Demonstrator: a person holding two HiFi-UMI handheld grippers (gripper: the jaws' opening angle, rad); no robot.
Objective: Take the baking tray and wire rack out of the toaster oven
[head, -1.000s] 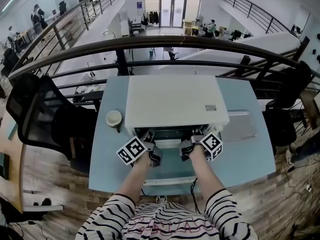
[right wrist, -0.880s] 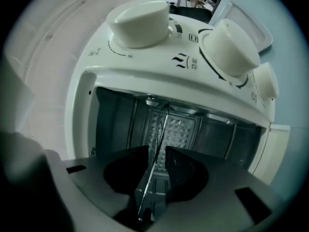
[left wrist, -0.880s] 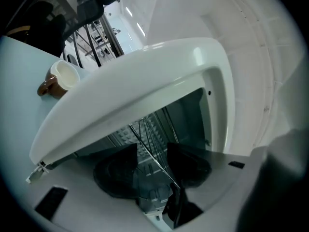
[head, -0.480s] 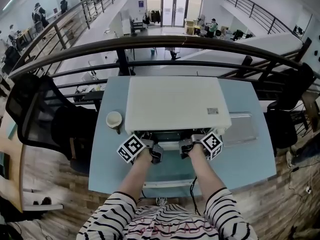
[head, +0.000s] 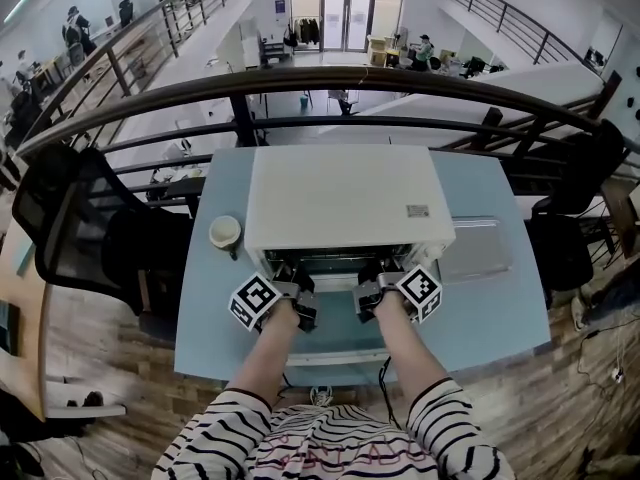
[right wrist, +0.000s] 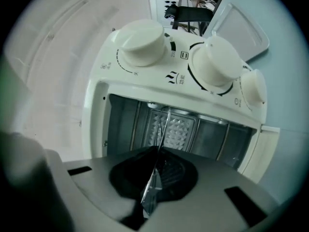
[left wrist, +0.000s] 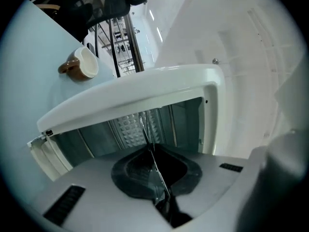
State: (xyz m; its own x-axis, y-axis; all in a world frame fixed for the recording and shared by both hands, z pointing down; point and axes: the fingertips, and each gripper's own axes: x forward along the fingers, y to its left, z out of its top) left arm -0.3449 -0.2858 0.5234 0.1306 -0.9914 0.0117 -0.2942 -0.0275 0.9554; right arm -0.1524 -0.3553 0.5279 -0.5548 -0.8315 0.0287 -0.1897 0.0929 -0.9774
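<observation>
Nearest the person, both tools are sitting right at the front of the oven [head: 345, 198], over the dropped-open door [head: 336, 338], and pointing level into it. The left tool [left wrist: 153, 166] is clenching a thin bit of wire and the right tool [right wrist: 155, 170] is doing the same. Both sets of jaws have just been closing, and now they're pinching metal with no gap showing. What they're gripping is looking like the front edge of the rack [right wrist: 162, 125], seen edge-on because both tools are turned on their sides.

The bit that matters: the rack is lying flat inside the oven and running away from the tools into the cavity. Its long front edge is going side to side across the oven mouth. The left tool is gripping toward the left of that edge. The right tool is gripping toward the right, on the oven's knob [right wrist: 212, 64] side, with a stretch of free edge between them. Neither hand is sitting nearer; they're about level with each other.

So I'm guessing the coming move is a straight pull out over the door, both hands going together. The rack needs keeping flat so it isn't snagging on the oven walls.

Further out, what looks like the tray [head: 478, 250] is lying on the worktop [head: 490, 318] just right of the oven, so that half is looking done. A cup [head: 225, 232] is sitting left of the oven, clear of the pull.
</observation>
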